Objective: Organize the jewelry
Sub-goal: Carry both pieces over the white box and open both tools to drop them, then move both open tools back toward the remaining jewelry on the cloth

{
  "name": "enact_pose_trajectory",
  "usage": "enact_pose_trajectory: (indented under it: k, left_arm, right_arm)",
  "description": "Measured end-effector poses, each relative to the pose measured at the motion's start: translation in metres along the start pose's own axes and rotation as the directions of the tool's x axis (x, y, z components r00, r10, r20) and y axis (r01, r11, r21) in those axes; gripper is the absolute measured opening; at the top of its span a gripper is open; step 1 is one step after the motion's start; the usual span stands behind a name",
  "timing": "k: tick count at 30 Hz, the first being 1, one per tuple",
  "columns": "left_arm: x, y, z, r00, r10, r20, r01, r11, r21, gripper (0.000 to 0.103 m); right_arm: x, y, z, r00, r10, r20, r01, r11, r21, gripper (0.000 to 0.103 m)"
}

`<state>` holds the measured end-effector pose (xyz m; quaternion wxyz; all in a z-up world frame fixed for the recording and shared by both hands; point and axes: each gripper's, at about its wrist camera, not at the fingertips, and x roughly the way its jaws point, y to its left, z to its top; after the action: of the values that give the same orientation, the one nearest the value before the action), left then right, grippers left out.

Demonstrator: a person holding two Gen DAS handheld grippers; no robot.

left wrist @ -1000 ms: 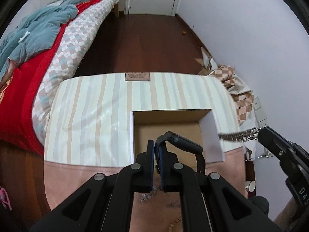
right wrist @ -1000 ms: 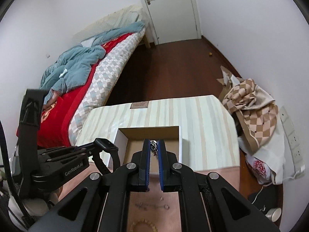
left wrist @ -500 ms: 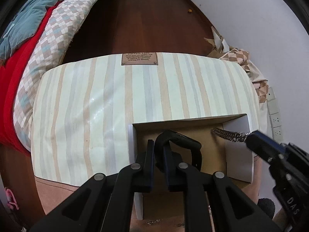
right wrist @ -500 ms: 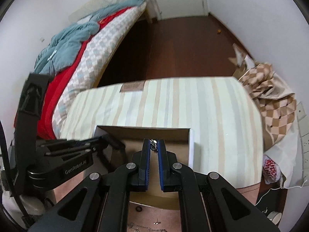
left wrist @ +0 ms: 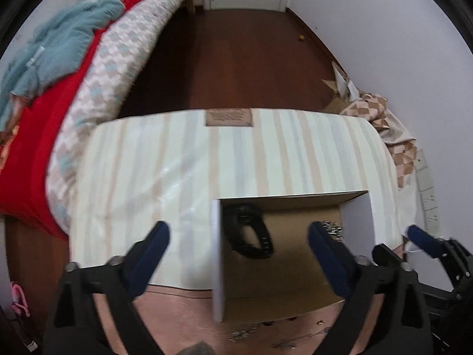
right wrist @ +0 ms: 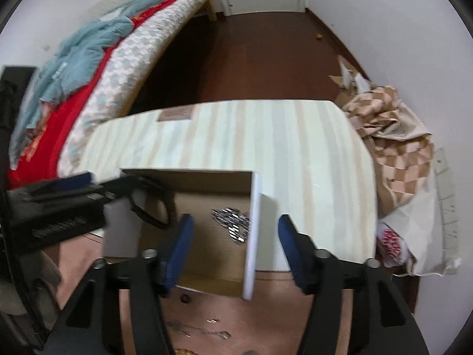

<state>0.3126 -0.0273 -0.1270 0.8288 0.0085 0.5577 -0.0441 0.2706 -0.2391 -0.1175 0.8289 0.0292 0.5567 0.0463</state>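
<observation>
Left gripper: the black two-finger tool with blue pads (left wrist: 238,244) hangs above the near edge of the box, its fingers spread wide and holding nothing.
Right gripper: its twin (right wrist: 235,244) hovers over the box's right half, fingers likewise wide apart and empty; one pad sits over the box floor, the other outside the right wall.
Box: an open shallow cardboard box with white outer walls and a brown inside (left wrist: 217,254) rests on the near part of the table, partly on the striped cloth and partly on the pink strip.
Watch: a black wristwatch with a curved strap (left wrist: 251,233) lies on the box floor against the left wall.
Chain: a silvery metal link chain (right wrist: 233,226) lies bunched on the box floor, close to the right wall and well apart from the watch.
Table: a cream cloth with pale beige and blue stripes and a brown label patch (left wrist: 266,153) covers it.
Loose pieces: small jewelry bits, too blurred to identify, lie scattered on the pink surface (right wrist: 207,330) in front of the box.
Room: a bed with a red cover and teal blanket (left wrist: 59,59) stands to the left on a dark wood floor.
</observation>
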Motion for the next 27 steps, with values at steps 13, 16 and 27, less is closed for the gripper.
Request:
enact_pose_trajectory:
  k: [13,16,27]
  left_arm:
    - [-0.004,0.02,-0.044,0.99,0.126,0.059,-0.124,0.992,-0.04,0.103]
    - [-0.009,0.019,-0.049,0.99,0.127,0.069,-0.123,0.991,-0.049,0.103]
    - [-0.063,0.019,-0.074,0.976,0.142,0.165,-0.133,0.989,-0.061,0.103]
  right_arm:
    - [0.015,0.006,-0.033,0.997,-0.078,-0.022,0.078,0.997,0.015,0.099]
    - [0.012,0.007,-0.036,0.996,-0.086,-0.017,0.086,0.996,0.016,0.099]
    - [-0.043,0.01,-0.047,0.988,-0.129,0.084,0.127,0.991,0.031,0.099]
